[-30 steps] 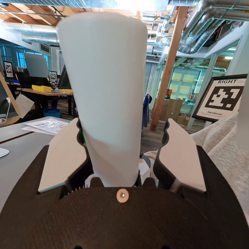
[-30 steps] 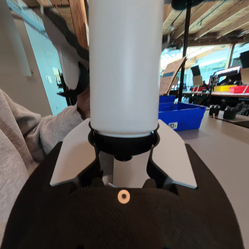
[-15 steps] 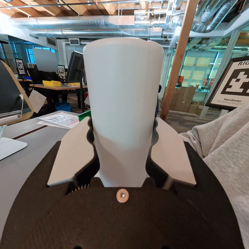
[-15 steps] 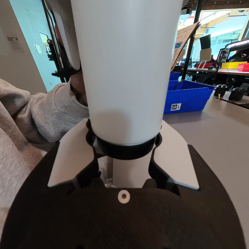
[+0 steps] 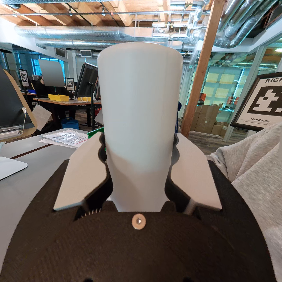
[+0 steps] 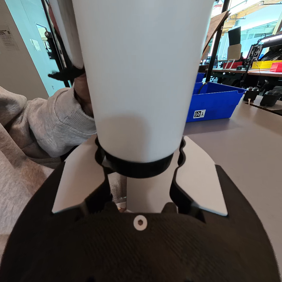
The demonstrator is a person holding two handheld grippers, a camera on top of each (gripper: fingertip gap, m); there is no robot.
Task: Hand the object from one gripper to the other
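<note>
A white bottle (image 5: 139,99) with a black cap (image 6: 138,169) is held in the air between both grippers. My left gripper (image 5: 139,146) is shut on the bottle's body, with both fingers pressed against its sides. In the right wrist view the bottle (image 6: 137,76) points cap-first toward the camera. My right gripper (image 6: 139,152) sits around the cap with a narrow gap showing on each side, so its jaws stand slightly open. A white finger of the left gripper (image 6: 67,38) and the hand holding it show behind the bottle at upper left.
A grey table (image 6: 236,152) lies below, with a blue bin (image 6: 213,103) at its far side. A grey sleeve (image 6: 53,119) is at the left. In the left wrist view, papers (image 5: 65,137), a green bin edge (image 5: 94,133), a wooden post (image 5: 198,76) and a framed sign (image 5: 262,102) stand beyond. My right fingertips sit around 12 cm from my left ones.
The left gripper's fingers closed onto the bottle's body and stay shut on it. The right gripper's fingers, earlier tight on the cap, now stand slightly off it. Both views tilted downward.
</note>
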